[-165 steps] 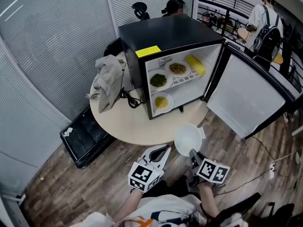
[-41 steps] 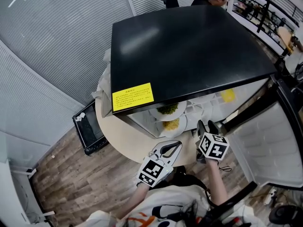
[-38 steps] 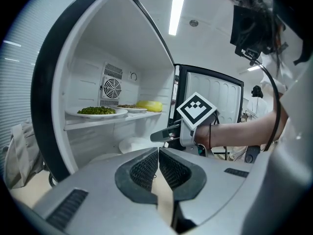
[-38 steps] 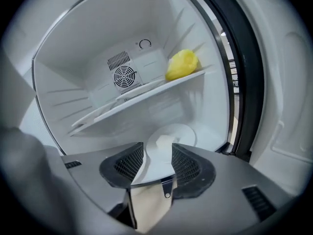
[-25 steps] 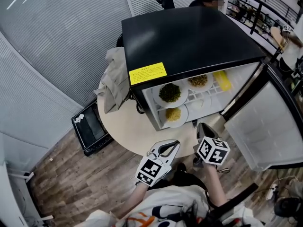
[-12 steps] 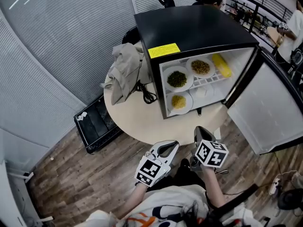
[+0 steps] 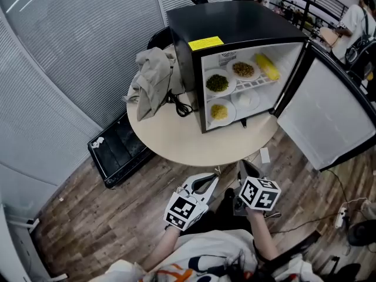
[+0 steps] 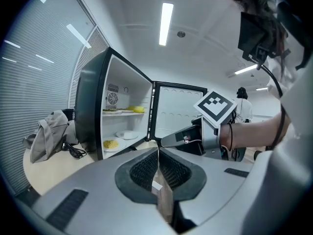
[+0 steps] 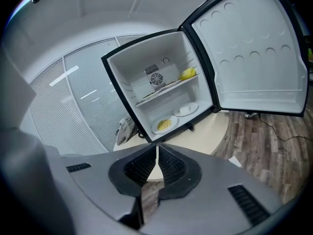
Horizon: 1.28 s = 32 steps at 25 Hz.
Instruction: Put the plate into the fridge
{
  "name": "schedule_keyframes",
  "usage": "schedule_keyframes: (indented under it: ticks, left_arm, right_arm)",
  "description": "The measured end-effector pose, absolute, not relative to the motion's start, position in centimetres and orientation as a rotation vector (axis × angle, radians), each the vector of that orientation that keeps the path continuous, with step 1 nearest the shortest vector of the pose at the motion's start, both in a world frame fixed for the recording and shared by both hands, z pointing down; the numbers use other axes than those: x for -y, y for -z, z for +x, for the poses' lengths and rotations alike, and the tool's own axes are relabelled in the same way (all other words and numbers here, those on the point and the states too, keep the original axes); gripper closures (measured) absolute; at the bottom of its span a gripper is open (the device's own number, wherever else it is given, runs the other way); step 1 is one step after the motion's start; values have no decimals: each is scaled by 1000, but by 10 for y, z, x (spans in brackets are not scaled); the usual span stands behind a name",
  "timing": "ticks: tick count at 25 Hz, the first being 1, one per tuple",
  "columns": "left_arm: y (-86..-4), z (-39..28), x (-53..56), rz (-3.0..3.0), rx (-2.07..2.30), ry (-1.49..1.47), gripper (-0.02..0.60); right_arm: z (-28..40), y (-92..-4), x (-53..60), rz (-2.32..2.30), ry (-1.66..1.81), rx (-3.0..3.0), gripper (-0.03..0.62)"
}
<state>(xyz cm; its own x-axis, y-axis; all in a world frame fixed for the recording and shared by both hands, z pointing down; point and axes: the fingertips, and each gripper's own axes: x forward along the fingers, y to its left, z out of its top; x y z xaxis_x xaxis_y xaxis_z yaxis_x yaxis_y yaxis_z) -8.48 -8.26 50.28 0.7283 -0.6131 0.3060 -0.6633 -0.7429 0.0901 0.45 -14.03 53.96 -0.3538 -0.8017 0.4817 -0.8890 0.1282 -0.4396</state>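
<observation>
Head view: your plate (image 7: 245, 100) sits inside the open fridge (image 7: 235, 28).
Your left gripper (image 7: 207, 181) and right gripper (image 7: 243, 170) hold their fingers together, empty.

The fridge (image 7: 235, 19) is cased in smooth black with a soft sheen, and its door (image 7: 323, 119) is lined in smooth white plastic. A yellow paper label (image 7: 205, 42) is stuck on its top front edge. The round table (image 7: 176, 140) is topped in a pale, matt finish, and crumpled beige cloth (image 7: 150, 81) is heaped at its left. The floor (image 7: 88, 216) is laid in grained wood planks. The left gripper (image 8: 157, 152) and right gripper (image 9: 156, 148) are moulded in matt grey plastic, with black ribbed pads (image 8: 144, 170).
</observation>
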Motion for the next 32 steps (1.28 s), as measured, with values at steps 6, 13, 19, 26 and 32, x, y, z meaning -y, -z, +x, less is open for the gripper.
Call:
schedule_keyframes:
  ticks: [6, 13, 19, 26, 32]
  left_arm:
    - [-502, -82, 60, 2751, 983, -362, 569]
    - [-497, -71, 42, 2763, 962, -333, 569]
    - [-491, -64, 39, 2757, 992, -317, 569]
    - [-482, -43, 15, 2748, 1033, -319, 569]
    - [-480, -21, -22, 2745, 1041, -346, 569]
  right_arm:
    - [9, -539, 104, 1729, -1026, 2227, 566]
    - [17, -536, 79, 1728, -1007, 2215, 566]
    - [20, -534, 64, 1694, -1004, 2227, 566]
    - [41, -529, 37, 1668, -1007, 2252, 566]
    - [54, -529, 8, 1618, -1015, 2279, 566]
